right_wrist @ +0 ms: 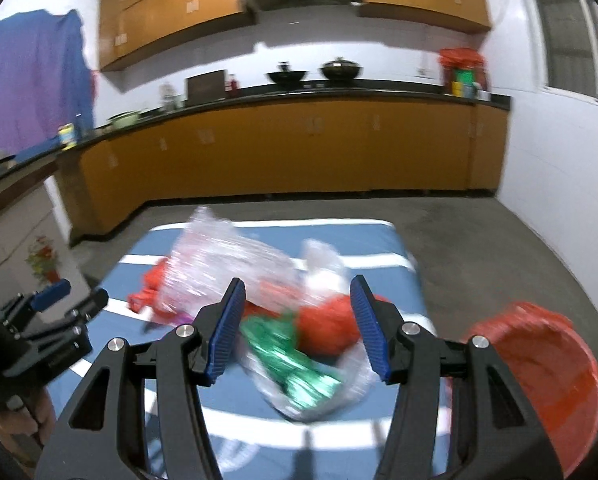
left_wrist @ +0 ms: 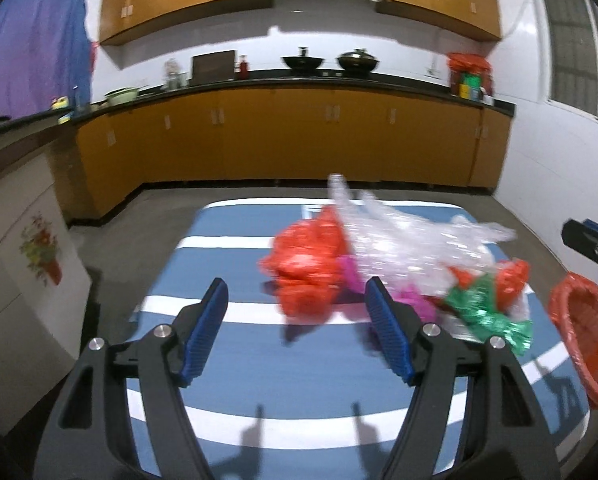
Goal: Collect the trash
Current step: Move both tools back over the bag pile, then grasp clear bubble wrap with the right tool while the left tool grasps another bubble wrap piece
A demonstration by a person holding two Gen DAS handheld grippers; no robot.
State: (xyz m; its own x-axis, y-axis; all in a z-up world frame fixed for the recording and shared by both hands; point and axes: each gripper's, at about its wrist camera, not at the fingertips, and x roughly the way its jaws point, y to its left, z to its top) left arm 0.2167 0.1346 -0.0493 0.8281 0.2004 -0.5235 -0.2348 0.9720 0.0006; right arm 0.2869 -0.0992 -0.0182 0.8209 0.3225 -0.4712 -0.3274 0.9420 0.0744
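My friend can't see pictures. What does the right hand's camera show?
The open right gripper hovers over a pile of rubbish on a blue-and-white striped table: crinkly clear plastic wrap, a shiny green foil wrapper and a crumpled red plastic bag. A red-lined bin waits at the right.

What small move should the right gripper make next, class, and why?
Probably ease the open right gripper down onto the crinkled green foil wrapper and close: it lies between the fingers, ungrasped, with the red-lined bin just to the right.
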